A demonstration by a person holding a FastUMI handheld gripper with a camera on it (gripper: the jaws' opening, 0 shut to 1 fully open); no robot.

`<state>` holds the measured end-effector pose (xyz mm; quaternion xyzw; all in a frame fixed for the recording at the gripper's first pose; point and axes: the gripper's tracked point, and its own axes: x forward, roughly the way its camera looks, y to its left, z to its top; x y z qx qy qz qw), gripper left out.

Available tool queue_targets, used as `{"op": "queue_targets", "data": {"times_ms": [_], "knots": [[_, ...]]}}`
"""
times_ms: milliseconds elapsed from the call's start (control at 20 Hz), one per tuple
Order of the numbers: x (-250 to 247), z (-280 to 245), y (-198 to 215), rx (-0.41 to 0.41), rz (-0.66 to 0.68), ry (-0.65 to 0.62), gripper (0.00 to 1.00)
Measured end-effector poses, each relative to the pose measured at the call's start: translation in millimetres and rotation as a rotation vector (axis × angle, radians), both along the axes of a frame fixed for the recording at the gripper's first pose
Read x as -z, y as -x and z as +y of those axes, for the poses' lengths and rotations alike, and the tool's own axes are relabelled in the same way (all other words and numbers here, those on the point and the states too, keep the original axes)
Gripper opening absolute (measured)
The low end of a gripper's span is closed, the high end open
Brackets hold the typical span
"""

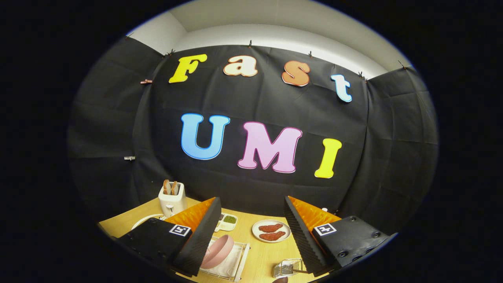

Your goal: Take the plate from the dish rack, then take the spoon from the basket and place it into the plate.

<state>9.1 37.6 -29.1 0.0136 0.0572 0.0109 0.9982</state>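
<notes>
My gripper [253, 214] is open, held high over the wooden table [253, 239], with nothing between its fingers. Below and between the fingers, close to the left one, a pink plate [219, 250] stands tilted in a clear dish rack [235, 263]. Near the right finger's base sits a small wire basket [286, 269]; a dark spoon end [279, 280] shows just below it. The left finger hides part of the rack.
A white toaster [172, 199] with two bread slices stands beyond the left finger. A small white plate [271, 231] with two reddish food pieces lies between the fingers, farther off. A white tray [227, 221] with green filling sits by the left fingertip. Black cloth walls the table's far side.
</notes>
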Motion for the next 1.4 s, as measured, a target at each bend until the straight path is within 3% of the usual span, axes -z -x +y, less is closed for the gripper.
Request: {"op": "queue_targets", "data": {"times_ms": [350,550,700,1100,1350,1400], "knots": [[57,37,-5,-0.029,0.231,-0.017,0.96],[107,49,-9,0.032,0.392,-0.016,0.94],[140,59,-13,0.062,0.505,-0.02,0.87],[219,81,-17,0.095,0.765,-0.024,0.82],[250,85,-23,0.155,0.845,-0.02,0.64],[257,85,-23,0.165,0.865,-0.014,0.52]]}}
